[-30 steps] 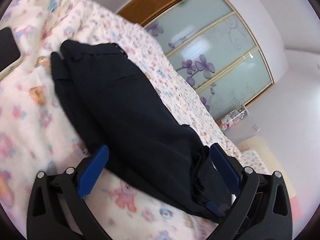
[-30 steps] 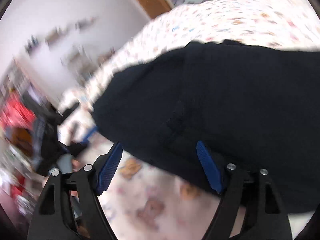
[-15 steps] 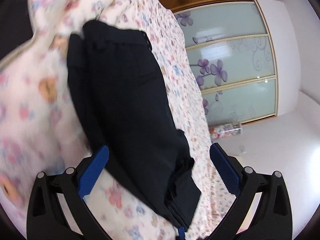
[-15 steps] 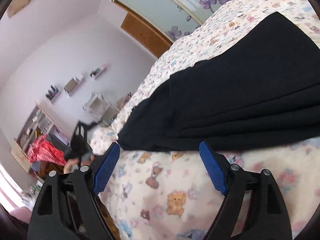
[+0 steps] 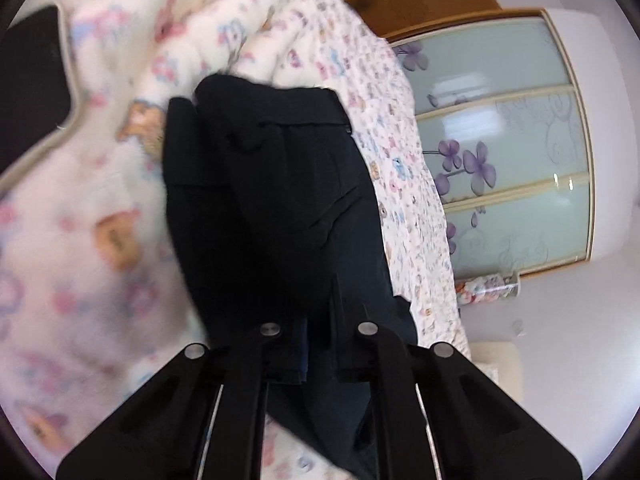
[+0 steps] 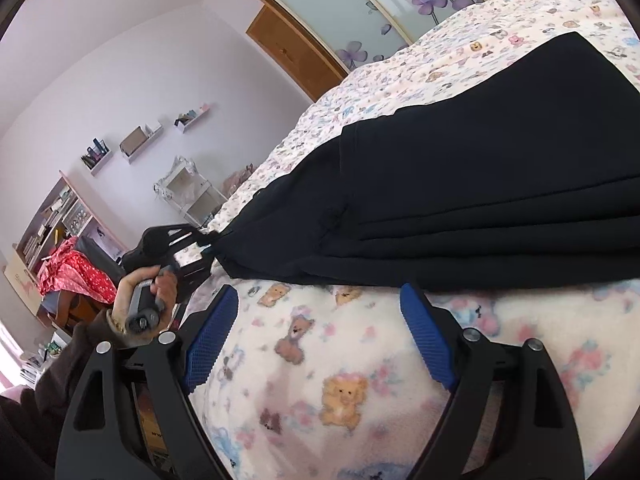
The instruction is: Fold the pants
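Observation:
The dark navy pants [image 5: 276,200] lie folded lengthwise on a bed with a teddy-bear print blanket [image 5: 80,240]. My left gripper [image 5: 316,336] is shut on the near end of the pants, with cloth pinched between the jaws. In the right wrist view the pants [image 6: 480,184] lie in stacked layers across the bed. My right gripper [image 6: 320,340] is open and empty, just short of the pants' near edge. The left gripper [image 6: 188,248] also shows there, holding the pants' left end.
A black phone [image 5: 28,92] lies on the blanket at far left. A sliding wardrobe with purple flowers [image 5: 500,160] stands beyond the bed. Shelves and a red cloth [image 6: 72,268] are across the room. The bed edge [image 6: 192,304] drops off by my right gripper.
My left gripper has closed on the near end of the pants; it was open before. My right gripper has pulled back from the pants' edge and stays open.

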Demonstrator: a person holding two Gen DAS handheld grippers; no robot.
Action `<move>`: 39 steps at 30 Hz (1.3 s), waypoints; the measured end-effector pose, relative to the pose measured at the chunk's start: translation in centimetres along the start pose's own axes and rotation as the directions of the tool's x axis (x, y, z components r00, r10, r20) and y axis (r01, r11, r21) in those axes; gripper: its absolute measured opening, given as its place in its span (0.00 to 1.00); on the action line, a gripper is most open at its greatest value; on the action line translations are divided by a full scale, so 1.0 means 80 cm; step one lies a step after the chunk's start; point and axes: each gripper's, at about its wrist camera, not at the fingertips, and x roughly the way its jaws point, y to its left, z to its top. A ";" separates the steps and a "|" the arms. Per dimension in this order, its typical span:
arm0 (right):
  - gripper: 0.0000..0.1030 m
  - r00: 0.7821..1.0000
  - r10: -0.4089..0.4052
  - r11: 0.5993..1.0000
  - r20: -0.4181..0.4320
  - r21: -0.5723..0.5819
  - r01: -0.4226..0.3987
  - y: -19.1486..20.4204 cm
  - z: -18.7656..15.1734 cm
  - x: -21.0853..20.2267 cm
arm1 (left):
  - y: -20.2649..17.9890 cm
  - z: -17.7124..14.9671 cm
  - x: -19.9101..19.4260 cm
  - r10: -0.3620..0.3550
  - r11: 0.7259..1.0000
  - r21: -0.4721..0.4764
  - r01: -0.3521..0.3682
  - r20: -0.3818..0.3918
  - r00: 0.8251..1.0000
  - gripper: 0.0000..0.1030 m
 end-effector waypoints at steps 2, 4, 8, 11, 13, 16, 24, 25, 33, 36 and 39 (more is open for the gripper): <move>0.83 1.000 0.000 1.000 0.000 0.001 0.000 -0.001 0.000 0.000 | 0.004 -0.010 -0.008 0.019 0.999 0.029 -0.019 0.017 1.000 0.07; 0.83 1.000 -0.002 1.000 -0.001 -0.002 0.002 -0.001 0.001 0.000 | 0.012 -0.011 0.000 0.088 0.994 0.057 -0.089 0.014 0.996 0.14; 0.83 1.000 -0.006 1.000 -0.004 -0.008 0.006 0.000 0.000 0.001 | 0.019 -0.008 -0.001 0.066 0.997 0.048 -0.065 -0.017 0.998 0.32; 0.83 1.000 -0.009 1.000 -0.008 -0.009 0.009 -0.001 0.000 0.003 | 0.006 -0.010 -0.022 0.061 0.993 0.098 -0.059 -0.015 0.998 0.58; 0.83 1.000 -0.010 1.000 -0.008 -0.011 0.009 -0.001 0.000 0.003 | 0.003 -0.015 -0.032 0.091 0.989 0.114 -0.089 -0.012 0.996 0.68; 0.83 1.000 -0.011 1.000 -0.008 -0.012 0.011 0.000 0.000 0.004 | 0.011 -0.017 -0.031 0.104 0.992 0.079 -0.099 -0.054 0.993 0.68; 0.83 1.000 -0.014 1.000 -0.009 -0.015 0.014 0.001 -0.001 0.004 | 0.019 0.003 0.000 0.098 0.995 0.001 -0.099 -0.081 0.992 0.67; 0.83 1.000 -0.015 1.000 -0.009 -0.016 0.015 0.001 -0.001 0.004 | 0.018 0.008 0.002 0.085 0.996 -0.013 -0.087 -0.079 0.993 0.67; 0.83 1.000 -0.014 1.000 -0.016 -0.018 0.014 0.000 -0.002 0.006 | -0.019 0.016 0.000 -0.014 0.998 0.054 0.017 -0.049 0.999 0.62; 0.83 1.000 -0.008 1.000 -0.012 -0.015 0.008 0.000 -0.003 0.005 | 0.003 0.024 0.014 0.026 0.999 -0.018 -0.027 -0.059 0.998 0.56; 0.83 1.000 -0.009 1.000 -0.013 -0.018 0.009 -0.001 -0.004 0.004 | 0.016 0.031 0.021 0.014 0.997 -0.076 -0.018 -0.049 0.999 0.49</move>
